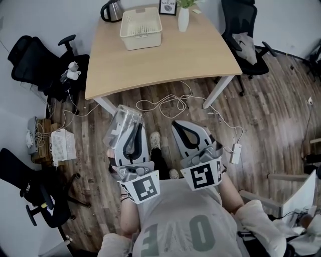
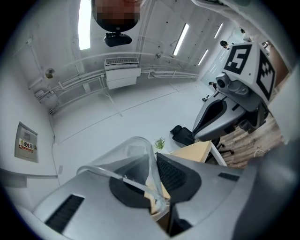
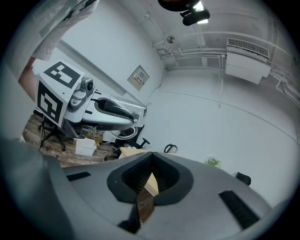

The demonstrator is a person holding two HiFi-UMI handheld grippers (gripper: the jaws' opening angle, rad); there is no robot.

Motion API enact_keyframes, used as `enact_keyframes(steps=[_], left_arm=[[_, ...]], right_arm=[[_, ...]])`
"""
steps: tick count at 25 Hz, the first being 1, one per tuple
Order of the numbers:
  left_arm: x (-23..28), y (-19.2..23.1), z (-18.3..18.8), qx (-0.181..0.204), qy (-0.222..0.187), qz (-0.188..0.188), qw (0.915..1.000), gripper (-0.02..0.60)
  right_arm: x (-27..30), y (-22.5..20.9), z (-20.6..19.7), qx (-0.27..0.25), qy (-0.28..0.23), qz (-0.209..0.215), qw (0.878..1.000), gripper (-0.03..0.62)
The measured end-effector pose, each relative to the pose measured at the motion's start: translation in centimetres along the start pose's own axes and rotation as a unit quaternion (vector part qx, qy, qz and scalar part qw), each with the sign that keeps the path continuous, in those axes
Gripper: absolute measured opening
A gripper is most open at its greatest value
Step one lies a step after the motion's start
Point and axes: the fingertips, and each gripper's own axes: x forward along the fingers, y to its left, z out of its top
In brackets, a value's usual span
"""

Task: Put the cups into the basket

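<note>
A cream slotted basket (image 1: 141, 27) stands at the far side of the wooden table (image 1: 160, 60). My left gripper (image 1: 133, 126) is held low over the floor, well short of the table, and is shut on the rim of a clear plastic cup (image 1: 120, 124). In the left gripper view the cup (image 2: 133, 157) has its wall pinched between the pads, with my left gripper (image 2: 157, 187) tilted up toward the ceiling. My right gripper (image 1: 182, 128) hovers beside it. In its own view the right gripper (image 3: 147, 177) is shut with nothing in it.
A black kettle (image 1: 111, 10), a white vase with a plant (image 1: 183, 18) and a picture frame (image 1: 168, 6) stand at the table's back edge. Office chairs (image 1: 35, 60) (image 1: 241, 30) flank the table. Cables (image 1: 165, 104) and a white box (image 1: 62, 144) lie on the wooden floor.
</note>
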Motion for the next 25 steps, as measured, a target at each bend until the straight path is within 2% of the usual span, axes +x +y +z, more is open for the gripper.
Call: enact_keyframes(steps=[6, 10, 14, 25], left_arm=[[5.8, 1.8, -2.3, -0.007, -0.016, -0.002, 0.9998, 0.049], [9.7, 4.2, -4.1, 0.001, -0.003, -0.006, 1.0000, 0.049], [14.2, 5.8, -6.1, -0.006, -0.012, -0.014, 0.9998, 0.049], [24.7, 10.7, -10.2, -0.017, -0.021, -0.043, 0.9987, 0.049]], right_arm=[[5.4, -3.2, -1.1, -0.003, 0.007, -0.011, 1.000, -0.002], [9.7, -4.9, -1.3, -0.008, 0.011, -0.016, 1.000, -0.002], [14.3, -7.8, -1.4, -0.002, 0.012, -0.038, 0.999, -0.002], [26.8, -12.6, -0.8, 0.000, 0.018, -0.032, 0.999, -0.002]])
